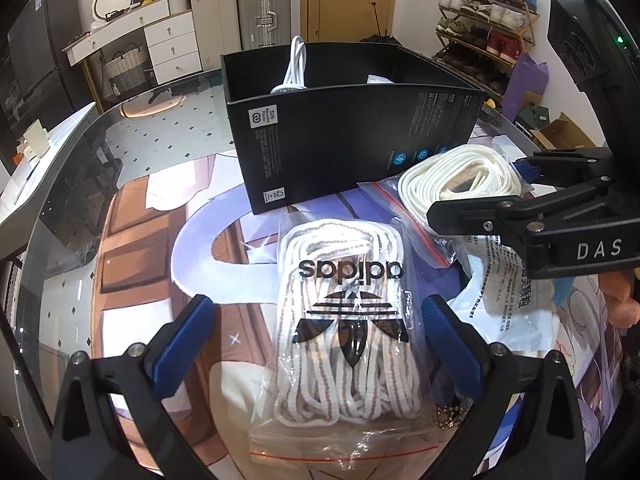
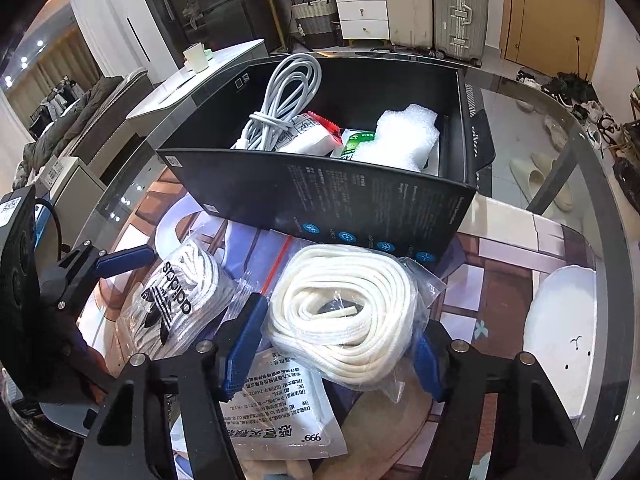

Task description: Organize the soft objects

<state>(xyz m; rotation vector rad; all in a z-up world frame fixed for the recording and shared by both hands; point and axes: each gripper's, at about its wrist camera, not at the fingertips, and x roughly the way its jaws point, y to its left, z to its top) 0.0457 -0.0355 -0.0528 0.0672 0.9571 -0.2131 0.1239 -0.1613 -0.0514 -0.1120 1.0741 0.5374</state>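
So, two claws in play. Left claw (image 1: 316, 344) is spread wide with the adidas lace bag (image 1: 340, 328) lying flat between its blue pads, neither pad touching it, so it's released. Right claw (image 2: 340, 348) has its pads right up against the sides of the cream rope bag (image 2: 344, 312); I can't tell if they're actually pressing it yet.

Count-wise: two clear zip bags of laces, one under each claw, plus one white printed pouch (image 2: 280, 408) flat beneath the right claw, partly under the rope bag. The adidas bundle is thin white cord with brownish flecks; the other is a fat cream coil, loosely wound, crinkly plastic around both.

Just past both claws sits one black cardboard box (image 2: 320, 196), open top, near wall touching the rope bag's far edge. Inside: one looped white cable (image 2: 288, 100), one white packet with a red edge (image 2: 312, 136), one green-labelled packet (image 2: 356, 142), one wad of bubble wrap (image 2: 404, 136). Open room remains at the near side of the box floor.

The tabletop (image 2: 520, 240) is glass over a printed mat, with free room right of the right claw, out to the curved edge.
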